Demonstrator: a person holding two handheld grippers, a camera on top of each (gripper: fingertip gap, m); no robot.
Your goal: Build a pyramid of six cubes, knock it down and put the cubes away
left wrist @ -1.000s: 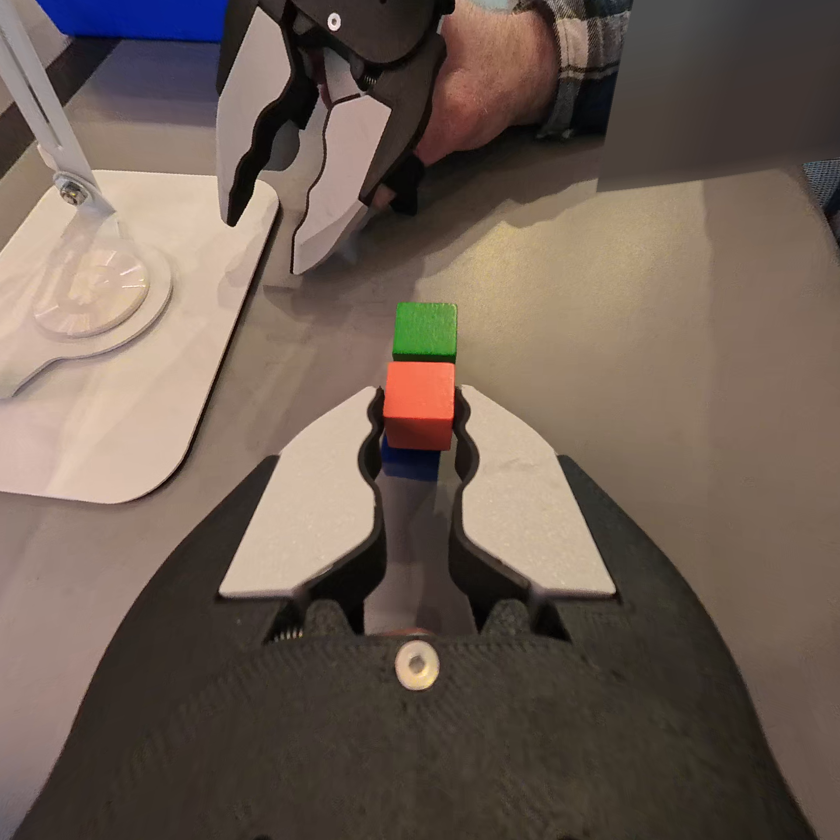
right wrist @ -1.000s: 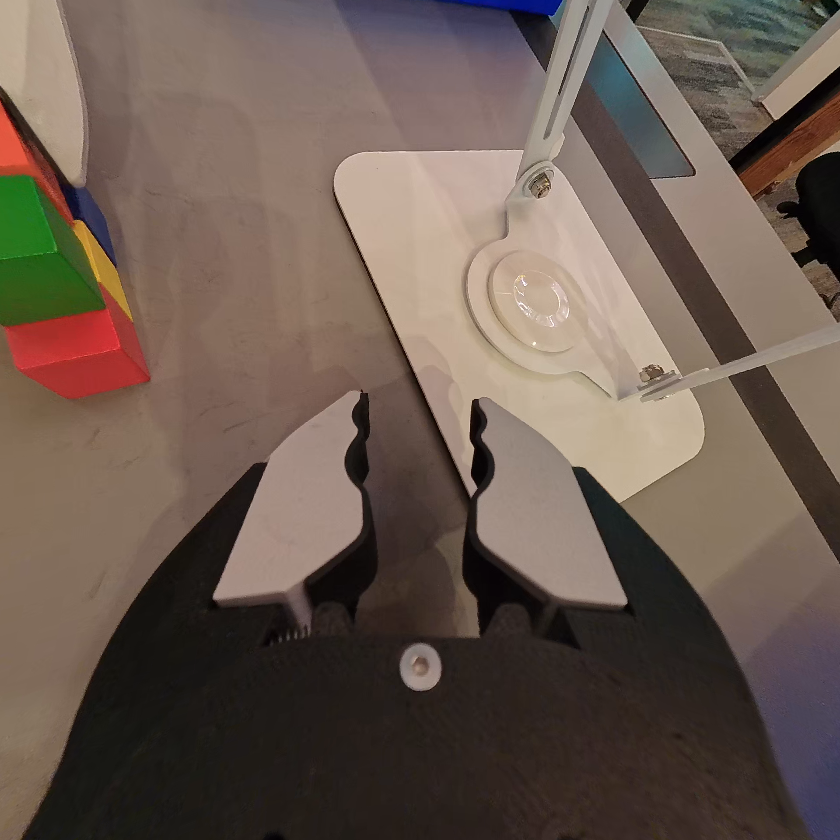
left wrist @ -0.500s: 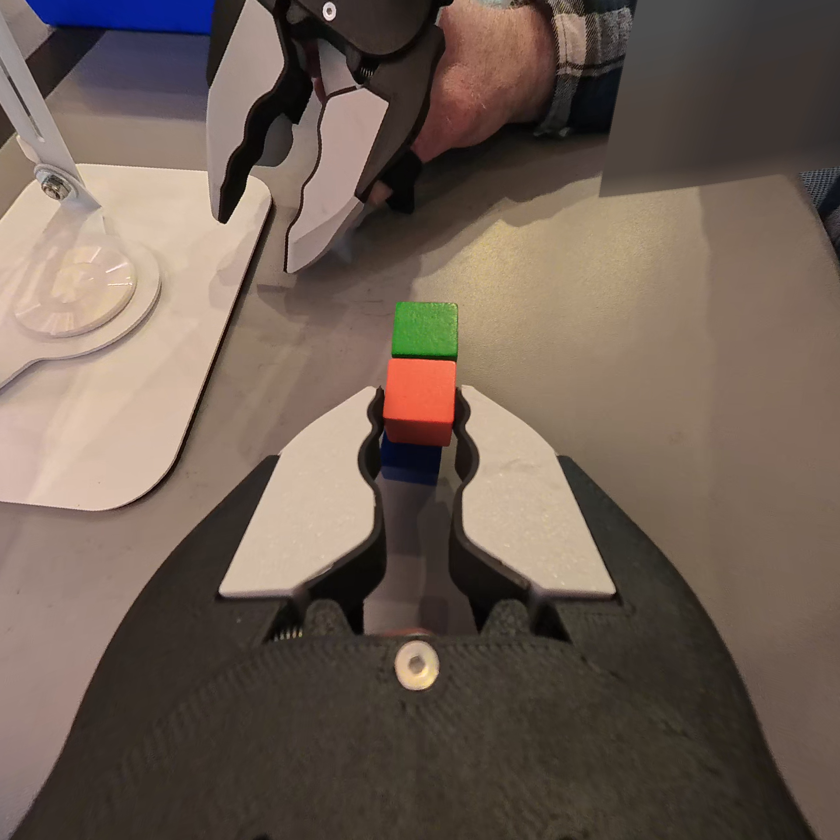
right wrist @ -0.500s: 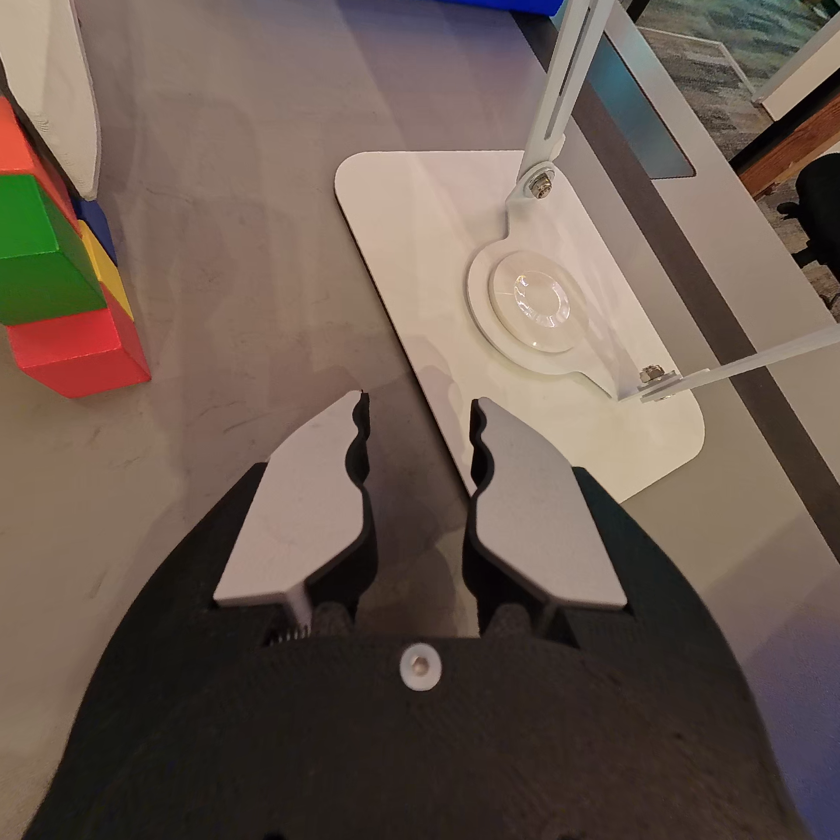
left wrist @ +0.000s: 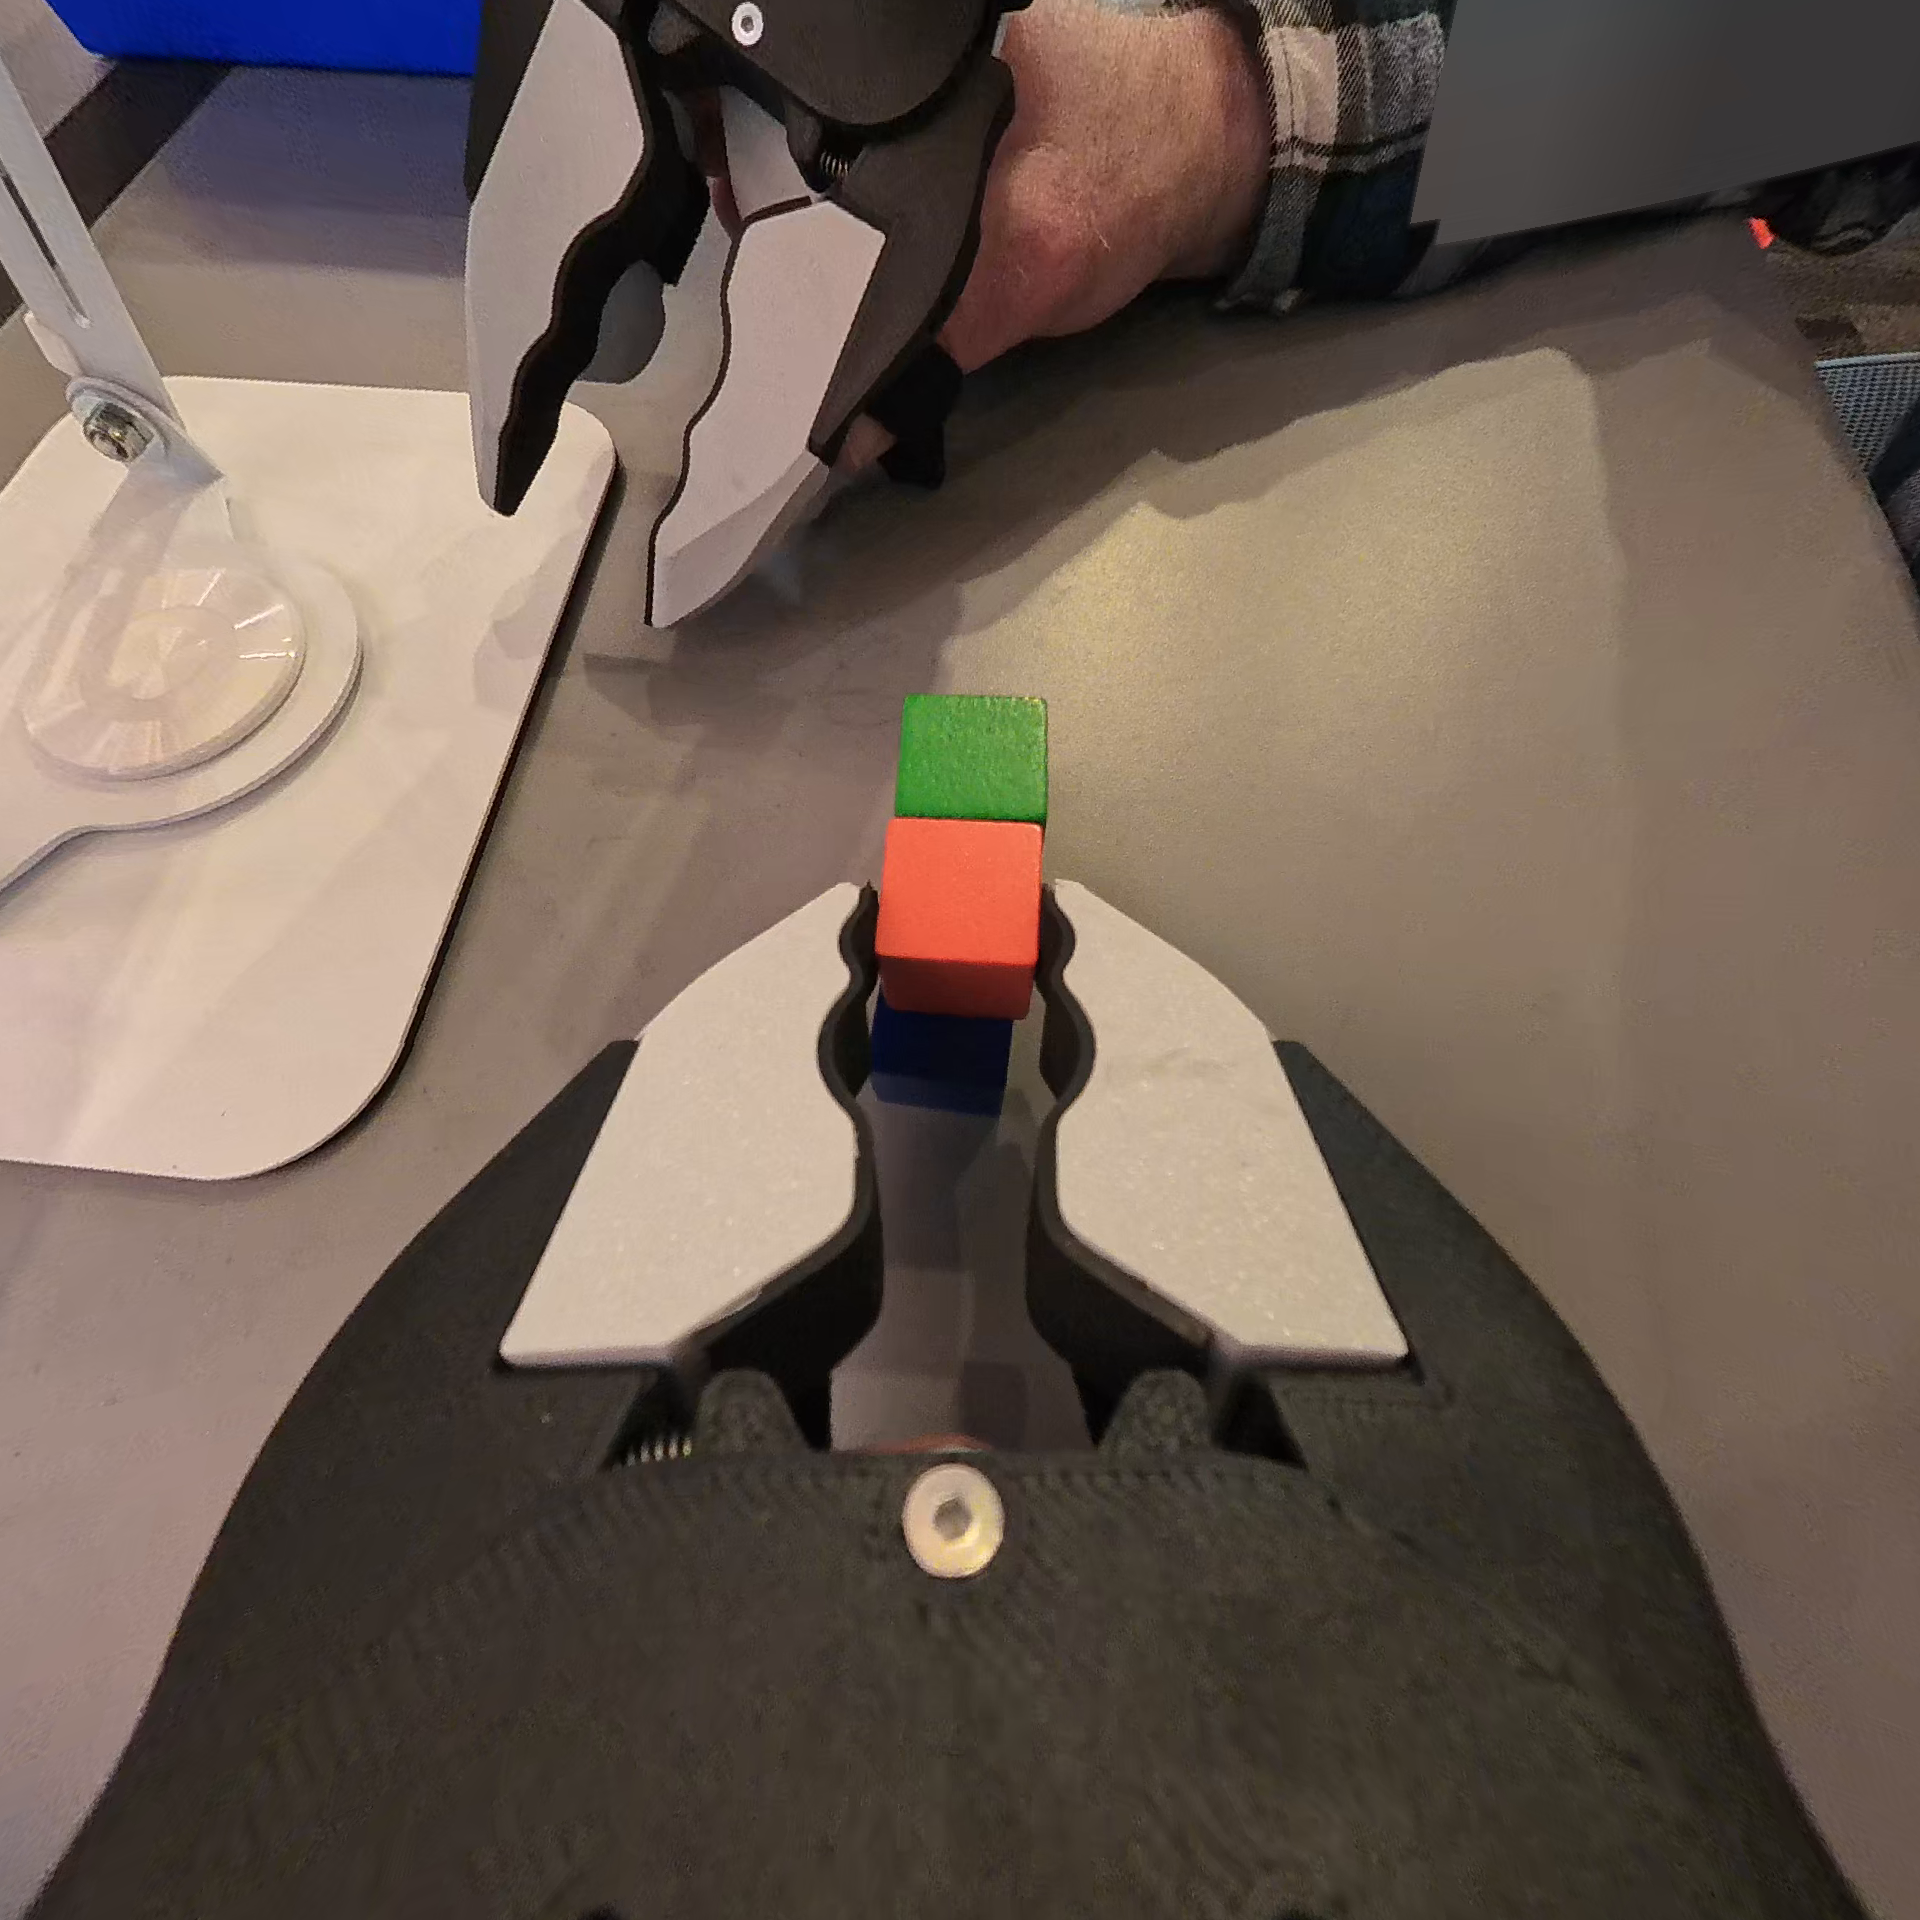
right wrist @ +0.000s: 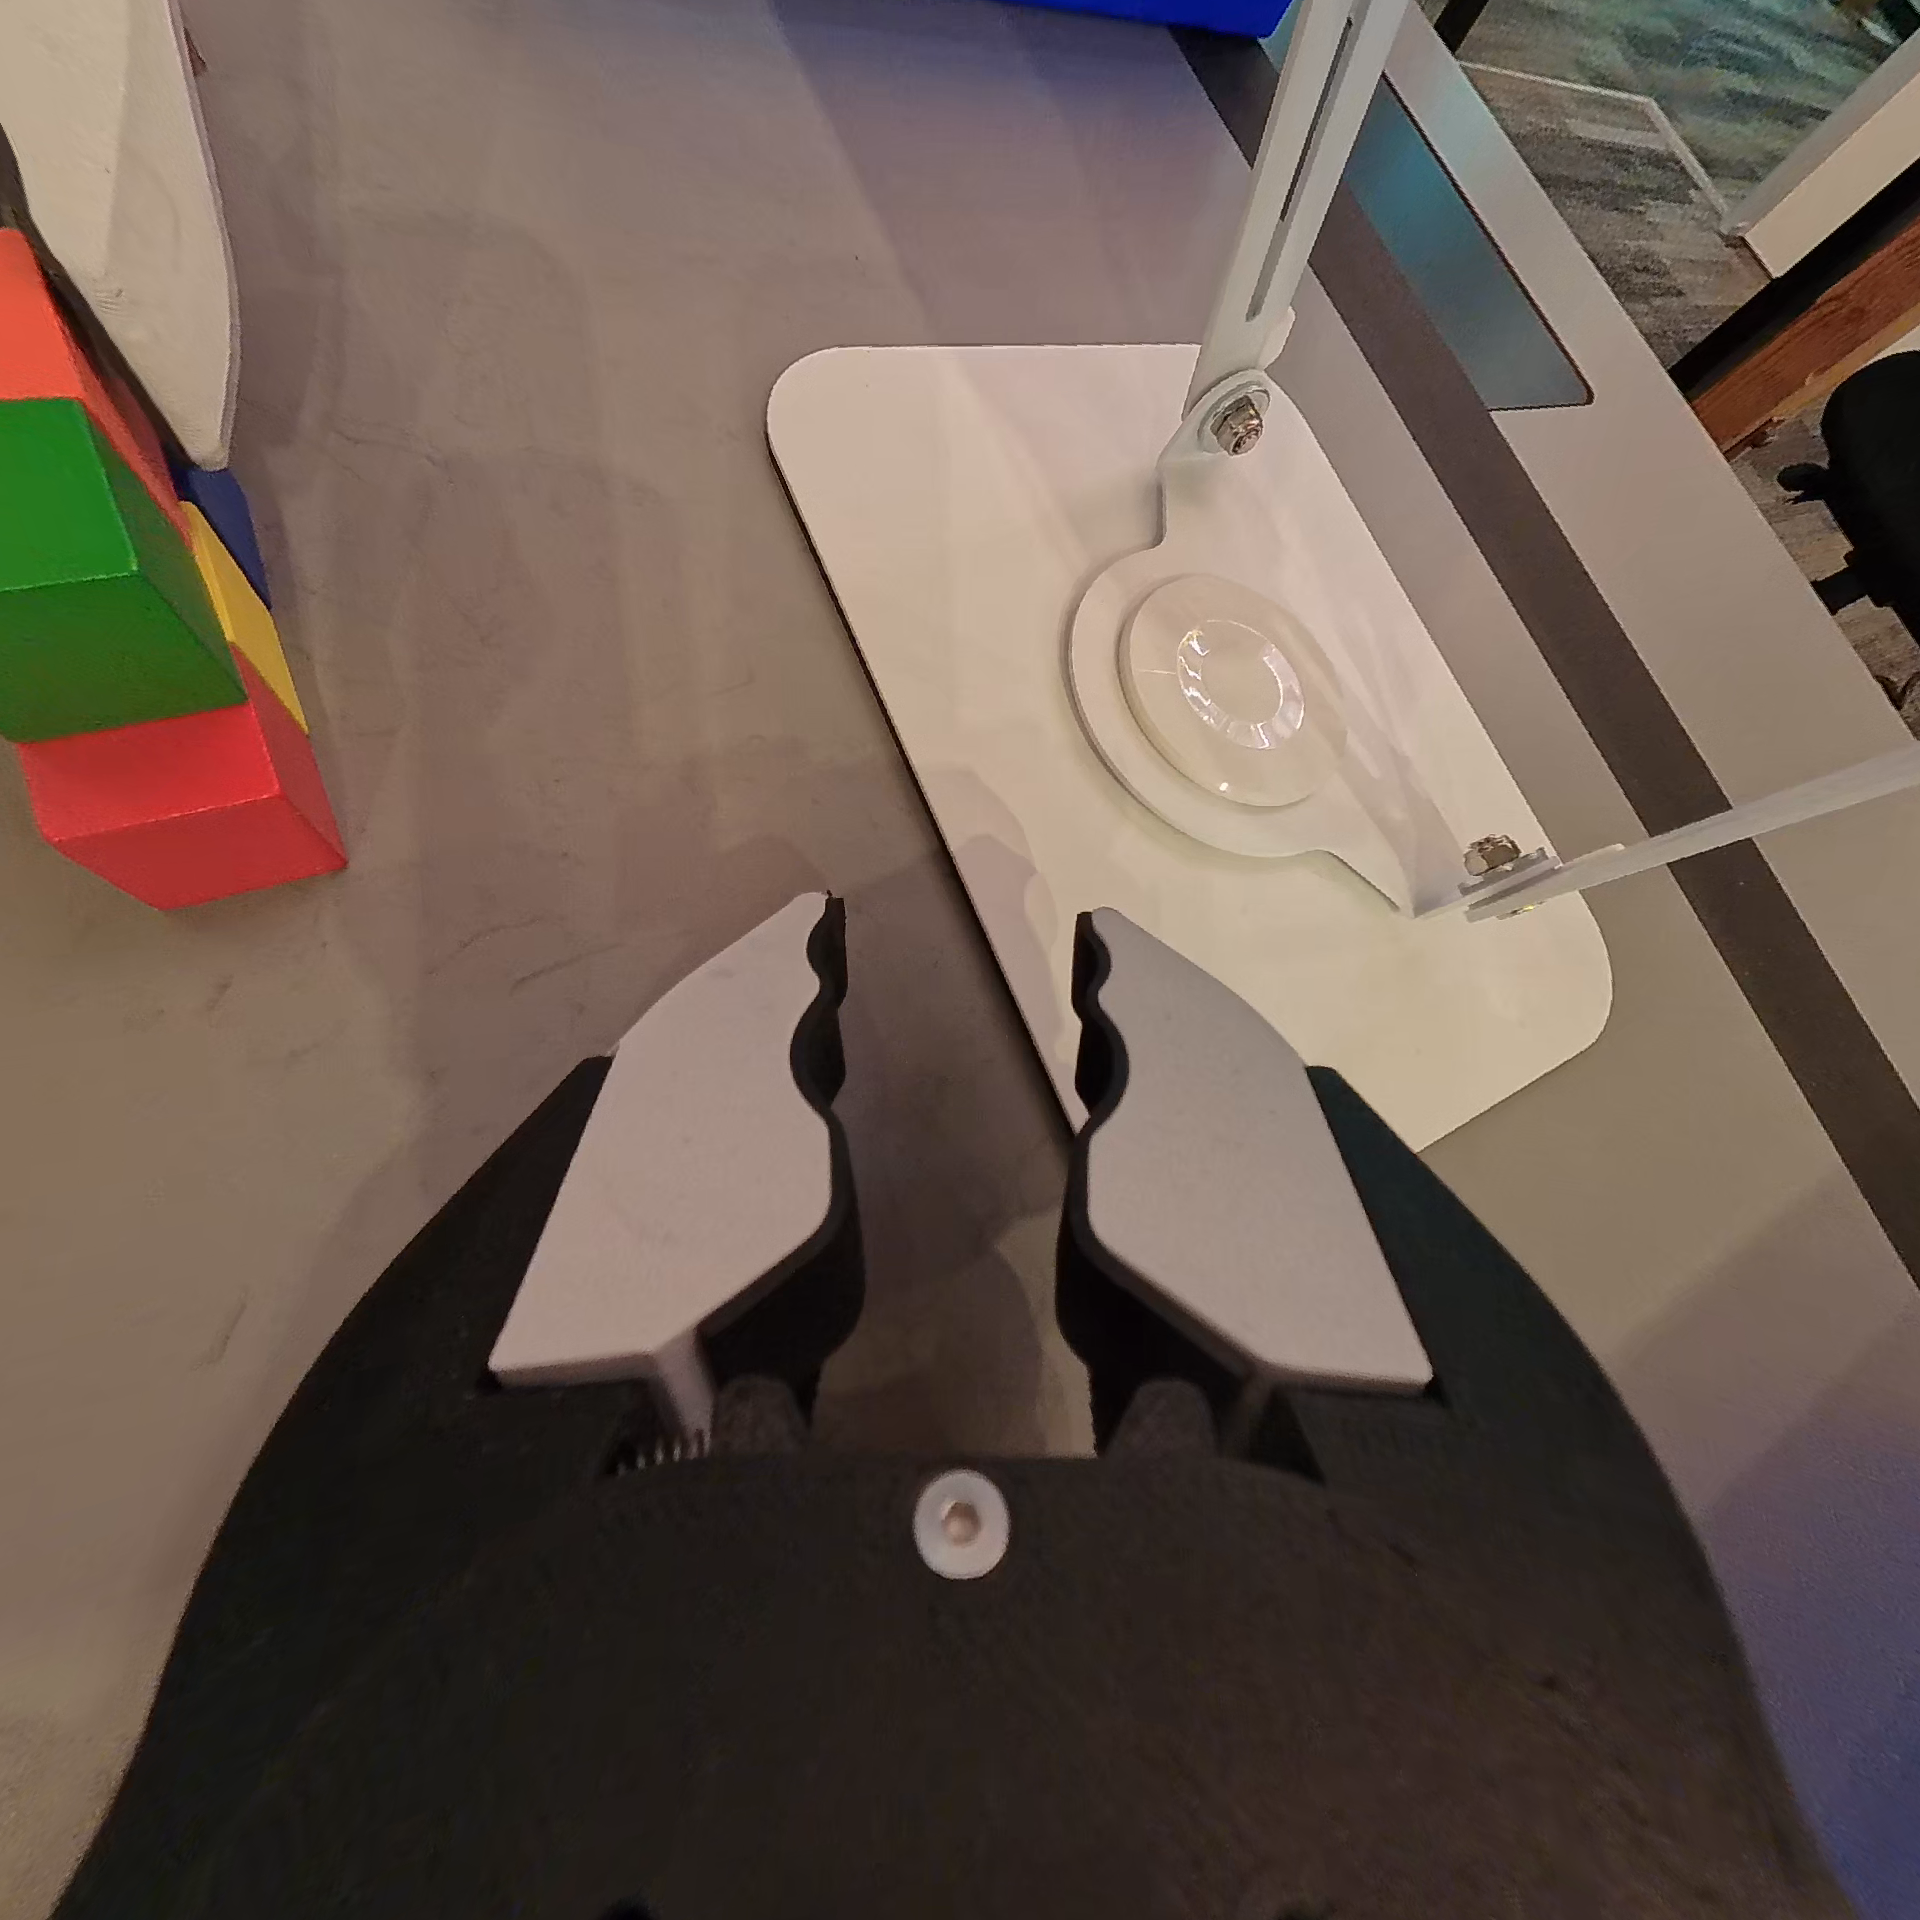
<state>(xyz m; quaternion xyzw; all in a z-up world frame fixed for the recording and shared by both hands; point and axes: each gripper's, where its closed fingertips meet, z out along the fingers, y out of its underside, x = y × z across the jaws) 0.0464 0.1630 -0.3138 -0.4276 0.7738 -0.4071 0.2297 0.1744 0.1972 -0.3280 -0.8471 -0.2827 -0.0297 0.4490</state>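
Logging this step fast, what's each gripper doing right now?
Left gripper: closed on the orange-red wooden cube.
Right gripper: open, nothing between its fingers.

The grey table (left wrist: 1403,727) has lots of bare room to the right of the blocks, so a hand could slide in there. The blocks sit in a tight stack: a green block (left wrist: 971,756), an orange block (left wrist: 958,914) and a blue block (left wrist: 940,1060) under it. The left gripper (left wrist: 958,935) squeezes the orange block on both sides, so that way in is blocked. To the left, a white stand plate (left wrist: 260,831) with a slanted metal bar (left wrist: 62,260) takes up the table. Behind the blocks, the right gripper (left wrist: 582,561) and a hand (left wrist: 1091,197) stand in the way. A strip of bare table lies between the plate and the blocks.
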